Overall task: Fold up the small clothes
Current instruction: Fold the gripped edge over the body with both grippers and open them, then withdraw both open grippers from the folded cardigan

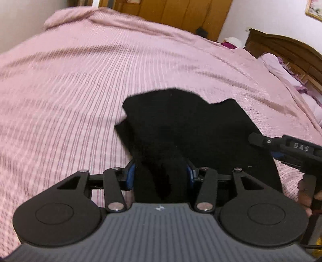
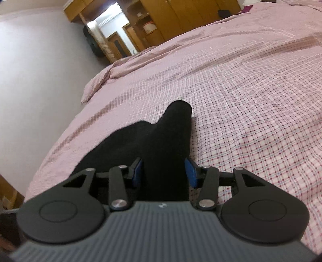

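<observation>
A black garment [image 1: 181, 125] lies bunched on the pink checked bedspread [image 1: 70, 90]. My left gripper [image 1: 160, 171] hovers over its near edge. The jaws stand apart, the dark cloth fills the gap between the blue pads, and I see no pinch. In the right wrist view the same black garment [image 2: 169, 133] runs forward from my right gripper [image 2: 164, 171] and ends in a rounded folded hump. These jaws also stand apart over the cloth. One finger [image 1: 259, 140] of the right gripper reaches the garment's right edge in the left wrist view.
The bedspread [image 2: 251, 90] stretches wide all around the garment. A wooden headboard [image 1: 285, 48] and pillows [image 1: 281, 70] are at the right. Wooden cabinets [image 2: 161, 18] stand beyond the bed's far edge. A pale wall [image 2: 36, 70] lies past its left side.
</observation>
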Demonstrator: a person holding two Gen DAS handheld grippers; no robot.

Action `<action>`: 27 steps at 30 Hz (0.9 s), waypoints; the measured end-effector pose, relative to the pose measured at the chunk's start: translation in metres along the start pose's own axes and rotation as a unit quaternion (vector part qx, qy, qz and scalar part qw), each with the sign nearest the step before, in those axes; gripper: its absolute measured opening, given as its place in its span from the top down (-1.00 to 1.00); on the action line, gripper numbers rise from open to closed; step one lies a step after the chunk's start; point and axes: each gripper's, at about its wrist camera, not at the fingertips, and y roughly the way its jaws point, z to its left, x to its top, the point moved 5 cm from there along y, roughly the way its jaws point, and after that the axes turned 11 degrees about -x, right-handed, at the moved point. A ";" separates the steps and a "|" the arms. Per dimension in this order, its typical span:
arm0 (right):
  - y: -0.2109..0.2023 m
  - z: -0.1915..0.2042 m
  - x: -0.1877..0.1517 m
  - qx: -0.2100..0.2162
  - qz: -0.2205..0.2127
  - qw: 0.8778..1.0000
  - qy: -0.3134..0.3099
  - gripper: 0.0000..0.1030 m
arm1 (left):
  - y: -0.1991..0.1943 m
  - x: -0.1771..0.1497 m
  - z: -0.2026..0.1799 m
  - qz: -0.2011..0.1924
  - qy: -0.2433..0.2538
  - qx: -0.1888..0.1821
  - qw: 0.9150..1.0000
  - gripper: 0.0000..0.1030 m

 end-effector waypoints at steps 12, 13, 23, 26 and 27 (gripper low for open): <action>-0.036 0.014 -0.010 0.018 -0.024 0.998 -0.047 0.06 | -0.057 0.000 -0.032 -0.046 0.071 0.011 0.996 -0.03; -0.042 0.016 -0.011 0.022 -0.024 0.998 -0.051 0.06 | -0.058 0.000 -0.033 -0.049 0.076 0.015 0.996 -0.03; -0.047 0.028 -0.054 0.006 0.016 0.994 -0.111 0.07 | -0.033 -0.022 -0.013 0.006 0.060 0.069 0.996 -0.09; -0.049 0.031 -0.054 0.002 0.012 0.993 -0.117 0.06 | -0.034 -0.023 -0.012 0.009 0.058 0.078 0.995 -0.09; -0.053 0.032 -0.053 0.003 0.013 0.993 -0.114 0.06 | -0.037 -0.024 -0.012 0.009 0.057 0.080 0.995 -0.09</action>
